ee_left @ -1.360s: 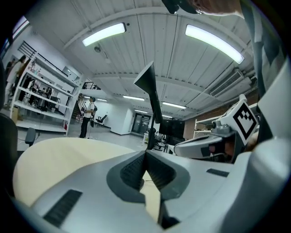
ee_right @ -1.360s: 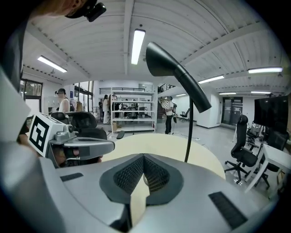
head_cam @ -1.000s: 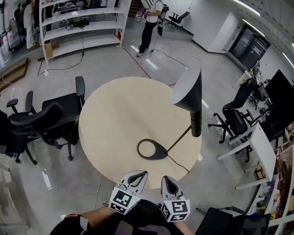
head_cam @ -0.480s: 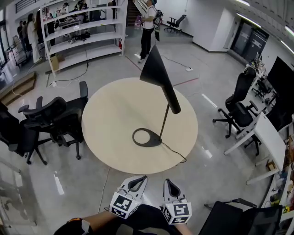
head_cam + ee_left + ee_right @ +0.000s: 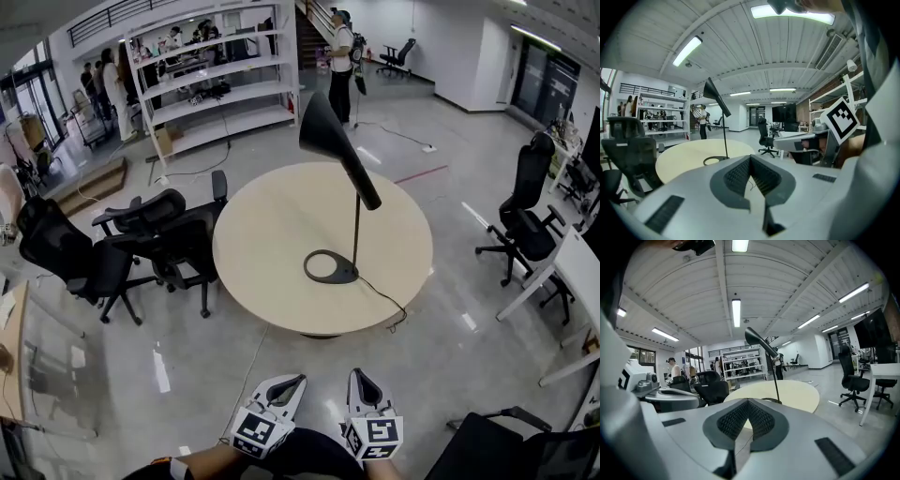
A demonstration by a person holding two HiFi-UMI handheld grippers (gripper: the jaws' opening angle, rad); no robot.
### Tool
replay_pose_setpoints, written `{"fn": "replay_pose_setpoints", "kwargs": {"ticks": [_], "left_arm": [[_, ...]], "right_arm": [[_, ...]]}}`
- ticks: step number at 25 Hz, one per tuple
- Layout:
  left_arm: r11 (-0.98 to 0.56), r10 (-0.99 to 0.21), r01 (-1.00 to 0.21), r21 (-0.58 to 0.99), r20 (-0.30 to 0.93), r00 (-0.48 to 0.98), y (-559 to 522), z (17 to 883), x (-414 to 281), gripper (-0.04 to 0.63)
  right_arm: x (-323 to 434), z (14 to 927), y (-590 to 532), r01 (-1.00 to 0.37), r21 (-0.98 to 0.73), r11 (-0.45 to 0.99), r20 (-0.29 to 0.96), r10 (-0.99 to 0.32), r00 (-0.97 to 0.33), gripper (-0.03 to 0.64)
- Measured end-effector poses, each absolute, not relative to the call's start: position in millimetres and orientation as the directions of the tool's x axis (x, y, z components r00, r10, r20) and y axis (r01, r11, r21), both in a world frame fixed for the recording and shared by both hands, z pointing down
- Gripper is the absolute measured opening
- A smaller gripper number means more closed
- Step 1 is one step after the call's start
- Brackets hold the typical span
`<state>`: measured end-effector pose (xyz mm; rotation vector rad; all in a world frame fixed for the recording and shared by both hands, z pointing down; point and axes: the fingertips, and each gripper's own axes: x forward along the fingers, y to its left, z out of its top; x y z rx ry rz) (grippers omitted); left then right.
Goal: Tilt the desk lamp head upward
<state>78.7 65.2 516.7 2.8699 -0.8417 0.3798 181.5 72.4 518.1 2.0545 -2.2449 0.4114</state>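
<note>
The black metal desk lamp (image 5: 364, 184), with a slim stem, ring base and cone head (image 5: 323, 131), stands right of centre on the round beige table (image 5: 262, 234). It looks light and tippy, and the stiff head's narrow neck seems the best hold. Off the table's near edge, the left gripper (image 5: 285, 384) and right gripper (image 5: 360, 380) are both closed and empty.

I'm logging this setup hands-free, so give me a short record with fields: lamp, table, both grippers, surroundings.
lamp: black cone-headed desk lamp, thin upright stem, ring-shaped base, head slanted
lamp position: stands on the round beige table, right of its centre in the head view
left gripper: left gripper shut, empty, short of the table, not touching the lamp
right gripper: right gripper shut, empty, beside the left one
surroundings: black office chairs at the table's left; white shelving behind
</note>
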Motion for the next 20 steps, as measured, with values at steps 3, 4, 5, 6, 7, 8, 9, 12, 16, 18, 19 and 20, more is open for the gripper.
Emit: {"fn": "replay_pose_setpoints", "kwargs": {"ticks": [3, 4, 5, 6, 7, 8, 9, 12, 16, 18, 19, 20], "left_arm": [[-0.811, -0.548, -0.583, 0.04, 0.294, 0.783, 82.1, 519.2, 64.3, 0.048], [-0.805, -0.557, -0.593, 0.038, 0.298, 0.775, 86.7, 520.0, 61.0, 0.048], [-0.799, -0.564, -0.601, 0.038, 0.3, 0.769, 90.0, 520.2, 59.0, 0.048], [-0.793, -0.572, -0.608, 0.037, 0.299, 0.764, 92.1, 519.3, 58.1, 0.048], [-0.788, -0.579, -0.615, 0.037, 0.295, 0.76, 93.0, 517.4, 57.8, 0.048], [-0.782, -0.587, -0.622, 0.036, 0.29, 0.756, 93.4, 514.9, 57.2, 0.048], [-0.778, -0.593, -0.627, 0.035, 0.287, 0.752, 94.1, 512.1, 55.3, 0.048], [-0.771, -0.604, -0.636, 0.029, 0.284, 0.745, 101.1, 506.3, 37.4, 0.048], [-0.756, -0.623, -0.655, 0.026, 0.279, 0.73, 112.5, 505.1, -1.6, 0.048], [-0.742, -0.638, -0.67, 0.024, 0.278, 0.718, 116.4, 505.8, -27.9, 0.048], [-0.735, -0.646, -0.678, 0.027, 0.278, 0.711, 118.4, 507.5, -42.2, 0.048], [-0.729, -0.652, -0.684, 0.031, 0.277, 0.706, 120.7, 509.8, -56.2, 0.048]], "right_arm": [[178.2, 514.5, 86.6, -0.983, -0.16, 0.085, 0.209, -0.971, -0.118, 0.009], [176.7, 512.7, 91.9, -0.983, -0.159, 0.09, 0.202, -0.972, -0.122, 0.009], [175.5, 511.0, 97.1, -0.983, -0.156, 0.096, 0.197, -0.972, -0.126, 0.01], [174.9, 509.4, 101.6, -0.983, -0.153, 0.101, 0.192, -0.973, -0.13, 0.01], [174.4, 508.0, 105.2, -0.983, -0.151, 0.107, 0.188, -0.973, -0.135, 0.011], [173.5, 507.0, 108.1, -0.982, -0.15, 0.111, 0.186, -0.973, -0.139, 0.009], [171.3, 506.5, 110.8, -0.982, -0.15, 0.115, 0.186, -0.972, -0.143, 0.011], [151.7, 507.3, 117.8, -0.98, -0.154, 0.13, 0.189, -0.969, -0.158, 0.01], [110.1, 506.0, 119.7, -0.975, -0.149, 0.167, 0.182, -0.964, -0.193, 0.009], [84.4, 503.5, 120.8, -0.973, -0.14, 0.185, 0.178, -0.962, -0.208, 0.009], [70.4, 503.1, 122.2, -0.972, -0.136, 0.192, 0.179, -0.96, -0.215, 0.009], [56.7, 503.1, 124.1, -0.972, -0.131, 0.197, 0.183, -0.958, -0.219, 0.01]]}}
